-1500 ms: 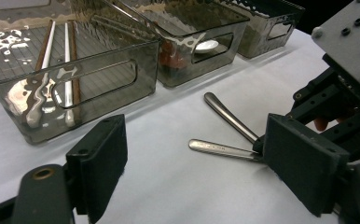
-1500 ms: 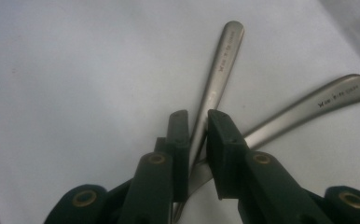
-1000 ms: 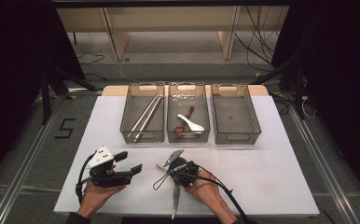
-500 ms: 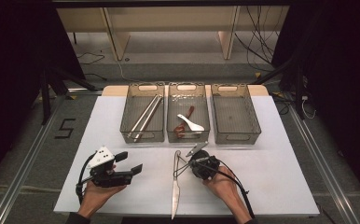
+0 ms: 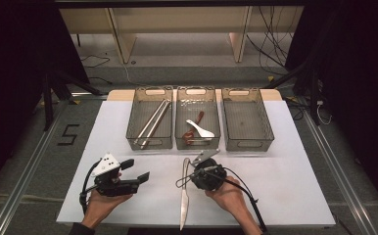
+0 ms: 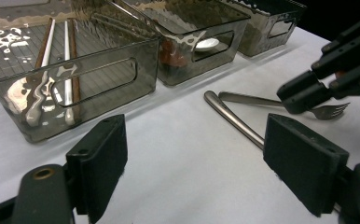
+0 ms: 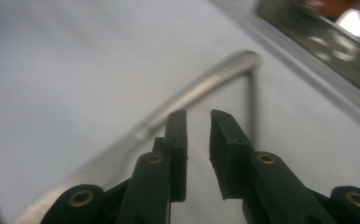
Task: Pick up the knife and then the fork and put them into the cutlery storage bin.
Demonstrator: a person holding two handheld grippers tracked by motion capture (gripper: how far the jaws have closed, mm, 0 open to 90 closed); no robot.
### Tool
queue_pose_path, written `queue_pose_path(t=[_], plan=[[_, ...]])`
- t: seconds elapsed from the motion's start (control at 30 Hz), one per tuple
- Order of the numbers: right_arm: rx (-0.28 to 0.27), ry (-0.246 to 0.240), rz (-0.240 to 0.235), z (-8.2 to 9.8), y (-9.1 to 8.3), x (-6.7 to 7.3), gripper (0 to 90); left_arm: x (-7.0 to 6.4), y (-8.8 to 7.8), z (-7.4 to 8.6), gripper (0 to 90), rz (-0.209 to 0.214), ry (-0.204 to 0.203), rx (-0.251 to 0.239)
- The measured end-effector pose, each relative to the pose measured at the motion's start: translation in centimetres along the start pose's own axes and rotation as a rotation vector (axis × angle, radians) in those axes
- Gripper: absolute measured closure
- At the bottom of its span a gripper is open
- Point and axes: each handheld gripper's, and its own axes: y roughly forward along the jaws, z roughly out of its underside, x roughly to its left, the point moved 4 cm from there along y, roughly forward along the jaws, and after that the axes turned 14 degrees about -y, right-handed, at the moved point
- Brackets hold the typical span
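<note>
Resting on the white table [image 5: 285, 196], the left gripper [image 5: 135, 170] sat at the left with its jaws wide apart and nothing between them.

Next to it, more to the middle, lay a long metal knife [image 5: 183, 196]. A metal fork [image 6: 257, 99] lay just beside the knife, and their handle ends almost met in a point near the bins [image 5: 150, 142].

At the right, the right gripper [image 7: 198, 114] was over the fork. Its jaws had just been opening. They stood only a little apart, and nothing was between them.

I think the knife and fork were hard and stiff and would not bend or break. They looked smooth and shiny, so they could slip out of the pads. They also lay flat on the table, so they looked hard to get under. The best place to grab looked like the middle of a handle, squeezing its two thin sides.
</note>
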Motion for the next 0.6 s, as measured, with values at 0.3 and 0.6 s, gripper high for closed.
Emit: queue_pose_path(t=[0.3,0.6], plan=[[-0.006,-0.070,-0.165,-0.6,2.2,3.6,90.0,0.1,0.0,0.0,21.3,0.000,-0.001,-0.002],[0.092,-0.144,-0.151,0.0,3.3,5.0,90.0,0.0,0.0,0.0,21.3,0.000,0.000,-0.001]])
